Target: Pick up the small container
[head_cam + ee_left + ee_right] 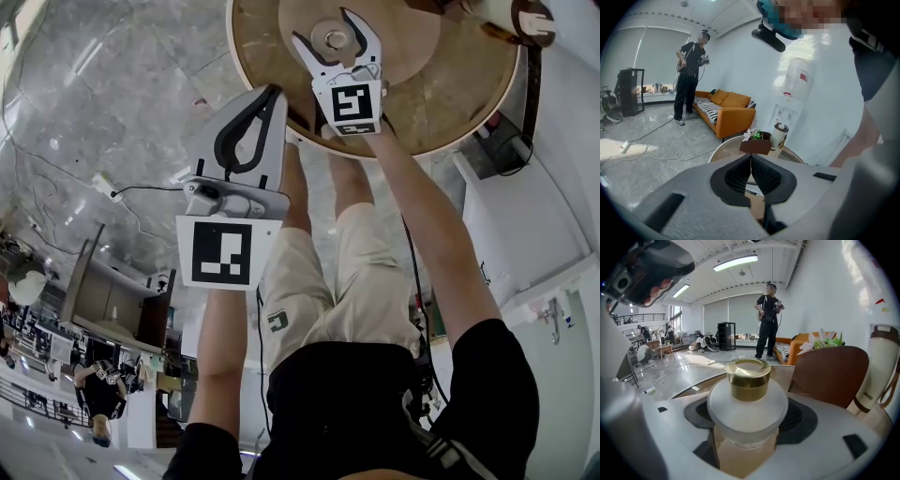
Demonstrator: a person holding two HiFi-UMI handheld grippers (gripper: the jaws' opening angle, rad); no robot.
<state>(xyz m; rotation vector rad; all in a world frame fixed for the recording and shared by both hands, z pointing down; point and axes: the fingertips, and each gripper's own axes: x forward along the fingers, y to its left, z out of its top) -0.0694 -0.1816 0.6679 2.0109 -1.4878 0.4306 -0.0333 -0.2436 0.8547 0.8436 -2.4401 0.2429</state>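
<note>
Head view: a round brown wooden table [450, 84] fills the 12 to 1 o'clock sector. The small frosted-white round container with a gold metal cap [334, 39] stands upright on it at 12 o'clock.

The right gripper [322, 26] reaches over the table edge. Its jaws are spread in a wide V, one on either side of the container, with a gap showing at each side in the head view. In the right gripper view the container sits dead centre between the dark ribbed pads [802, 420], close to the camera. Whether the pads touch it cannot be told from this view.

The left gripper [267, 103] is at 11 o'clock of frame centre, off the table, over the grey marbled floor [112, 94]. Its jaws are pressed together, tips meeting, with nothing between them.

Right gripper view, relative to the container: a dark brown rounded holder [829, 376] with flowers stands at 2 o'clock, and a white tumbler with a brown band and strap [876, 371] at 3 o'clock. Both stand apart from the container. A person in dark clothes [768, 319] stands at 12 o'clock, well off, beside an orange sofa [799, 341].
</note>
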